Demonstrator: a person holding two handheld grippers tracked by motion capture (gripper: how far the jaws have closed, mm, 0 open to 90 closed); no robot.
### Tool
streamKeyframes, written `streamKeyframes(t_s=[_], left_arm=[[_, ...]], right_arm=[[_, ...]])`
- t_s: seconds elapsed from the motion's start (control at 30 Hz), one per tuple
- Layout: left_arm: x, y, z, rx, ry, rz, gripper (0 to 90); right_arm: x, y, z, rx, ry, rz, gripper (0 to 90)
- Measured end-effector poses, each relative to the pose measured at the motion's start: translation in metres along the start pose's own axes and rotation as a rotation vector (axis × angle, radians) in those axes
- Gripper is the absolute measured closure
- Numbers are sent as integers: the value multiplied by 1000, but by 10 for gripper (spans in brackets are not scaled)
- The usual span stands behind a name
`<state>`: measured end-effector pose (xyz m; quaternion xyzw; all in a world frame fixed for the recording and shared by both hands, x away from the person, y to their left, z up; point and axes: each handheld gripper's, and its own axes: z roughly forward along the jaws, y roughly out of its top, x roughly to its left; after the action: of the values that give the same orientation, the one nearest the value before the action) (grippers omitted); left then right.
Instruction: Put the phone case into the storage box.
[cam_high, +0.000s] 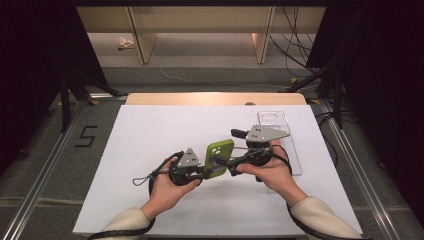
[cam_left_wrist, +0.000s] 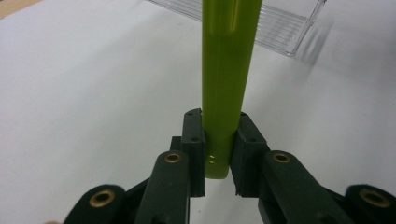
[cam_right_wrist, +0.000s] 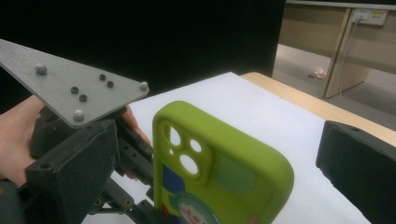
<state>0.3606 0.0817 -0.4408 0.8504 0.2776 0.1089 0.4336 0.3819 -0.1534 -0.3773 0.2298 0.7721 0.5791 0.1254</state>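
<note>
Your left tongs (cam_high: 204, 171) clamp the green phone case (cam_high: 220, 158) by one edge, upright above the counter (cam_high: 150, 135). Your right tongs (cam_high: 231, 166) stand wide around it, unpinched; a knock could twist it loose.

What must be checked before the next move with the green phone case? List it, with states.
1. Left gripper clamped on the green phone case edge: ok.
2. Right gripper jaws open: ok.
3. Right jaws clear of the case on both sides: cannot tell; one jaw is apart from it.
4. Case lifted off the white table: ok.
5. Clear tray empty: ok.
</note>
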Motion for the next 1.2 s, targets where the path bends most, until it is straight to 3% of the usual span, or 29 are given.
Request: streamKeyframes(t_s=[0.73,1.2], left_arm=[[1,2,-1,-7,69,-70,776],[-2,4,2,-3,85,-108,776]], right_arm=[[4,-8,5,-8,-59,23,7],[6,-11,8,-16,-104,43,8]])
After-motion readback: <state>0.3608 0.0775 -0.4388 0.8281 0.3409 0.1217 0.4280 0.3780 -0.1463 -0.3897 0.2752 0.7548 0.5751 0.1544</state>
